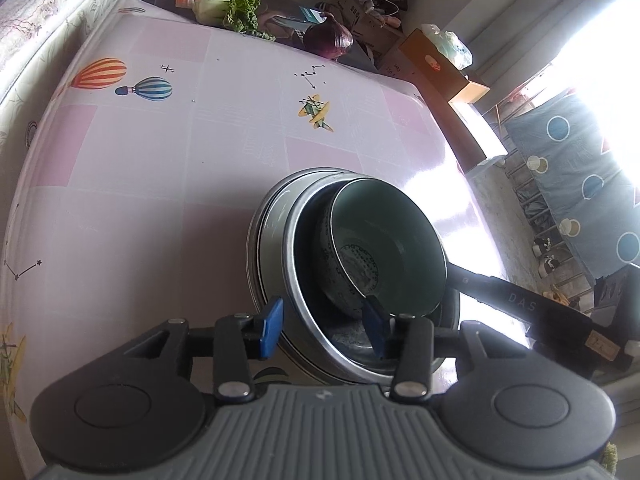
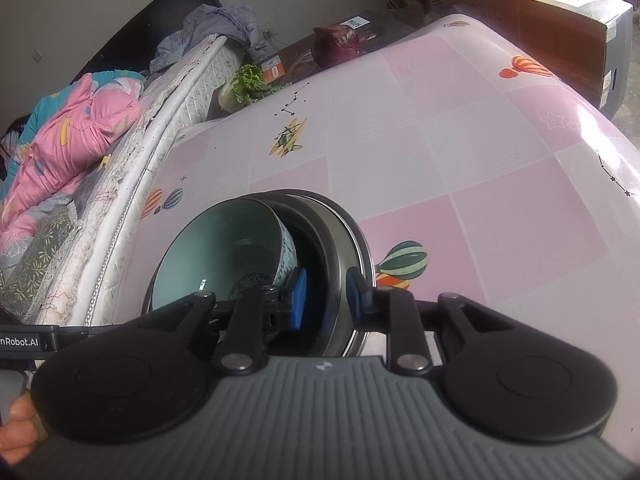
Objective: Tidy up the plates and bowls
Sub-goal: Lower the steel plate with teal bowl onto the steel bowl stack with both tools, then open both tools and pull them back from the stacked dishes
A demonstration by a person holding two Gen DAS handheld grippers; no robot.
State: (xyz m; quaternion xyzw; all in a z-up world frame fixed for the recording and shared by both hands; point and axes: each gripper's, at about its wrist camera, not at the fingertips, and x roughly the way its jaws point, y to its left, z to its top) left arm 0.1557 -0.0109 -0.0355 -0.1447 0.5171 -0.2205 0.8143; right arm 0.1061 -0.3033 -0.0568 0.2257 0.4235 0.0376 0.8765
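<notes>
A stack of steel bowls and plates (image 1: 276,236) stands on the pink table. A green ceramic bowl (image 1: 392,236) leans tilted inside the top steel bowl (image 1: 316,340). My left gripper (image 1: 322,330) is open, its blue fingers astride the near wall of the steel bowl, one outside and one inside. In the right wrist view, my right gripper (image 2: 326,292) straddles the steel bowl's rim (image 2: 340,264) with a gap still showing at the pads; the green bowl (image 2: 212,256) sits just left of it. The right gripper's black arm (image 1: 520,300) reaches in from the right in the left wrist view.
The pink patterned tablecloth (image 1: 160,160) covers the table. A napa cabbage (image 1: 228,8) and a purple cabbage (image 1: 328,38) lie at the far edge. Cardboard boxes (image 1: 440,64) stand beyond. A bed with a pink quilt (image 2: 68,140) runs along the table's left side.
</notes>
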